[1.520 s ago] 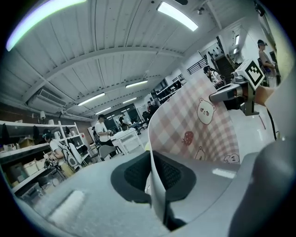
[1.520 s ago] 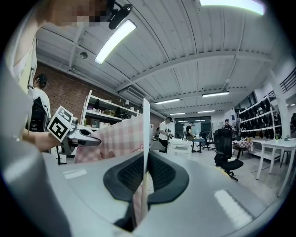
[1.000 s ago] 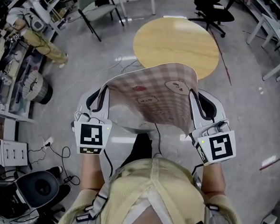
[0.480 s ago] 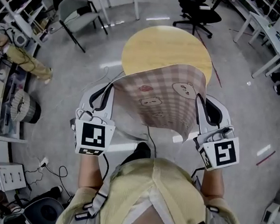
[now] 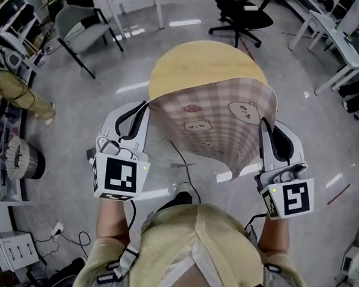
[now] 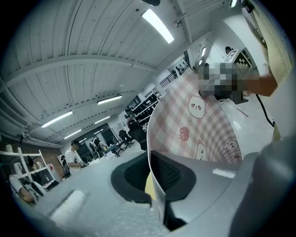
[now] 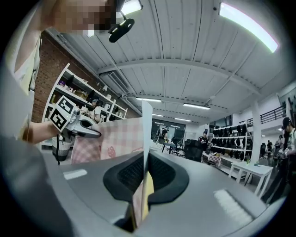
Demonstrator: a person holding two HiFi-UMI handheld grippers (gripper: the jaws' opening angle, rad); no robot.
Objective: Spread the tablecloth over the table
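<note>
A pink checked tablecloth [image 5: 220, 127] with bear and strawberry prints hangs stretched between my two grippers, sagging toward me. My left gripper [image 5: 146, 107] is shut on its left edge, and the cloth [image 6: 199, 125] rises from between the black pads in the left gripper view. My right gripper [image 5: 272, 119] is shut on the right edge; the right gripper view shows the cloth [image 7: 120, 136] edge-on, running up from the clamped jaws. The round wooden table [image 5: 200, 64] lies just beyond and below the cloth, its near part hidden by it.
Grey floor surrounds the table. An office chair [image 5: 240, 15] stands behind it, a grey chair [image 5: 74, 25] at the far left, white desks [image 5: 331, 34] at the right. Cables trail on the floor near my feet. People stand far off in the gripper views.
The table has come closer and now sits partly under the cloth's far edge. Both grippers stay shut on the cloth and have spread slightly wider.
</note>
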